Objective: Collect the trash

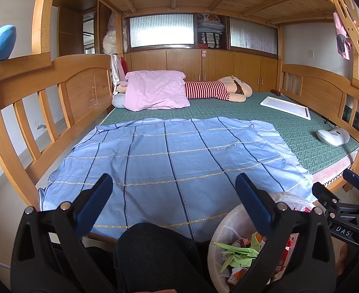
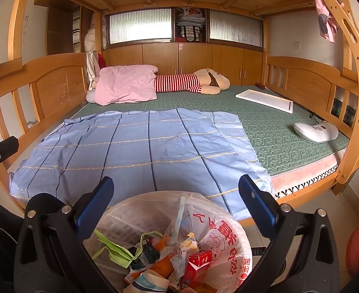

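A trash bin (image 2: 228, 246) lined with a white printed plastic bag stands on the floor at the foot of the bed, holding several pieces of trash (image 2: 169, 258): green paper, a red carton, wrappers. My right gripper (image 2: 177, 195) hangs open right above the bin, nothing between its blue fingers. My left gripper (image 1: 173, 193) is open too, empty, above a person's dark-trousered knee (image 1: 152, 251) and the blue cloth; the bin (image 1: 224, 229) sits at its lower right. The right gripper (image 1: 345, 202) shows at the right edge of the left wrist view.
A wooden bunk bed frame (image 1: 81, 85) encloses a green mattress (image 2: 289, 144) with a blue striped cloth (image 2: 135, 151) spread at its near end. Farther back lie a pink pillow (image 2: 125, 85), a striped plush toy (image 2: 191, 83), a white tray (image 2: 264, 100) and a white device (image 2: 316, 131).
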Available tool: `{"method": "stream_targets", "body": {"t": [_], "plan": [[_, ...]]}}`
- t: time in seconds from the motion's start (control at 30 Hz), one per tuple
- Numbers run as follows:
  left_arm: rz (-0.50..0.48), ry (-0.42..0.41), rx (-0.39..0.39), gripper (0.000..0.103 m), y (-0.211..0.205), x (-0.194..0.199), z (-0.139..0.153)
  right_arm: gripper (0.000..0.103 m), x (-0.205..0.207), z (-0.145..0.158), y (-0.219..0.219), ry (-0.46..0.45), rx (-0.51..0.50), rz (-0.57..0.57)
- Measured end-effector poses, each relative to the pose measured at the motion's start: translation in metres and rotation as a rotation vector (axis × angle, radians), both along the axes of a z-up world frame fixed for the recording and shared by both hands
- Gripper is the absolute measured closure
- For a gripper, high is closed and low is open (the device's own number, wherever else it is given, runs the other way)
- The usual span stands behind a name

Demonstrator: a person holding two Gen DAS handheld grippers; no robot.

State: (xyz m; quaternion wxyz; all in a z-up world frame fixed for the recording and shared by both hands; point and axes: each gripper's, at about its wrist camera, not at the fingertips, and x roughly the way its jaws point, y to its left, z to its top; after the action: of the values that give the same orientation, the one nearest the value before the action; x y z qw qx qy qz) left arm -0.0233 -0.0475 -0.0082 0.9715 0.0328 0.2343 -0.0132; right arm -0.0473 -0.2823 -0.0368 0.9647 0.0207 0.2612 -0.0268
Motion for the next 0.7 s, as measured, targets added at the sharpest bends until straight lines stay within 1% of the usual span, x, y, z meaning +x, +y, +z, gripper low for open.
{"method": "stream_targets", "body": {"t": [0.7], "plan": [[-0.012,0.012,-0.006,0.003,0.0004,0.0001,-0.0040,0.003,0.0031,-0.0069,-0.0009,0.015,0.009,0.006]]}}
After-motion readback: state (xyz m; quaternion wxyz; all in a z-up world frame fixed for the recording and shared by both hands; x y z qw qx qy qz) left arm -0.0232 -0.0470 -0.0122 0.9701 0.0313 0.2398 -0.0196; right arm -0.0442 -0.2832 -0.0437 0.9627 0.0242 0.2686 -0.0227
